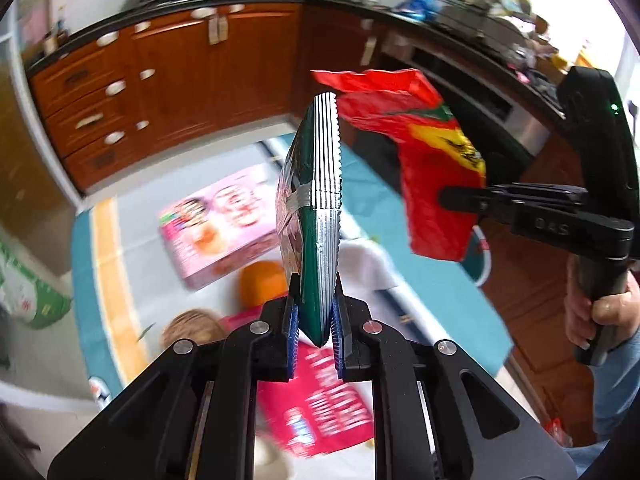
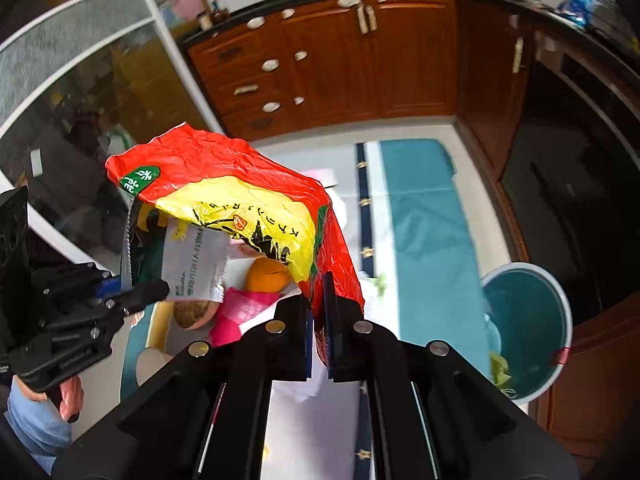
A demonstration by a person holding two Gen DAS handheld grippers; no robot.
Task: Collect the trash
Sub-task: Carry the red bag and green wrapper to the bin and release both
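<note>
Carry step: we hold a green packet (image 1: 316,216) in the left tool (image 1: 316,320), red bag (image 2: 240,184) in the right tool (image 2: 319,320); next, drop both in the bin (image 2: 560,300) at four o'clock.

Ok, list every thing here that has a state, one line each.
left gripper: shut on the green packet.
green packet: held upright, off the floor.
right gripper: shut on the red wrapper.
red wrapper: crumpled, hanging in the air.
bin: uncovered, with some scraps inside.
cabinet doors: shut.
</note>
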